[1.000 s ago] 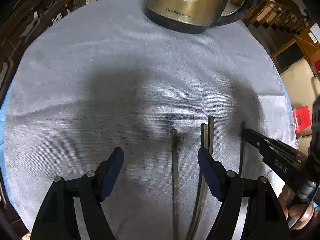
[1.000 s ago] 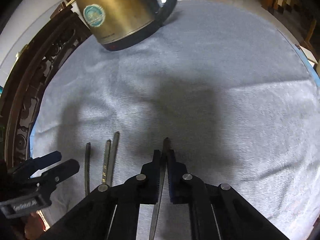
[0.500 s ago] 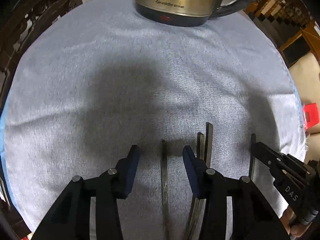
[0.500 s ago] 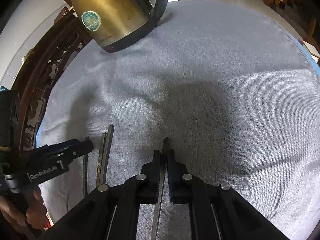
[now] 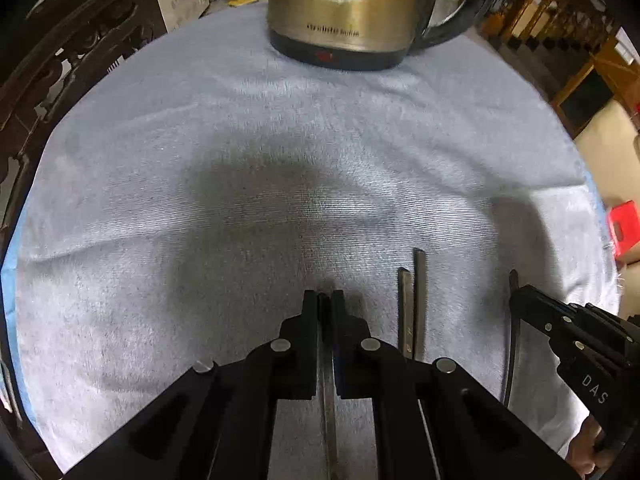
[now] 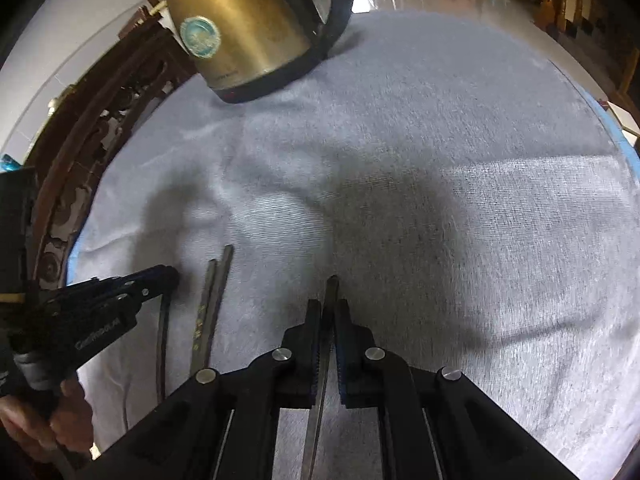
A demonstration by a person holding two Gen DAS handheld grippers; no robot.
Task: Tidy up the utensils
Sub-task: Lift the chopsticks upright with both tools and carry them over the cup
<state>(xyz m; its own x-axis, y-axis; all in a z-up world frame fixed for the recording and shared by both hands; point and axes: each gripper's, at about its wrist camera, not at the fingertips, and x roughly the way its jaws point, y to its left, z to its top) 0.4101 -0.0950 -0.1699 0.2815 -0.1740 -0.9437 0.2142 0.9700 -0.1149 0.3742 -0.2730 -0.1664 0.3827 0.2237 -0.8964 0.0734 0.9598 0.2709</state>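
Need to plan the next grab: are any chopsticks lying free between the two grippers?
Yes, a pair of chopsticks lies loose on the grey cloth, side by side.

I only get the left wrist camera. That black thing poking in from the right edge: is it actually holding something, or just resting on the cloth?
Observer: It is holding something. In the right wrist view, the right gripper is shut on a thin metal chopstick, whose tip sticks out past the fingers.
Operator: Funny. And what carries the gripper my camera sits on? I see only its two fingers.
Observer: A person does. In the right wrist view, a hand wraps the handle behind the left gripper, at the lower left of that picture.
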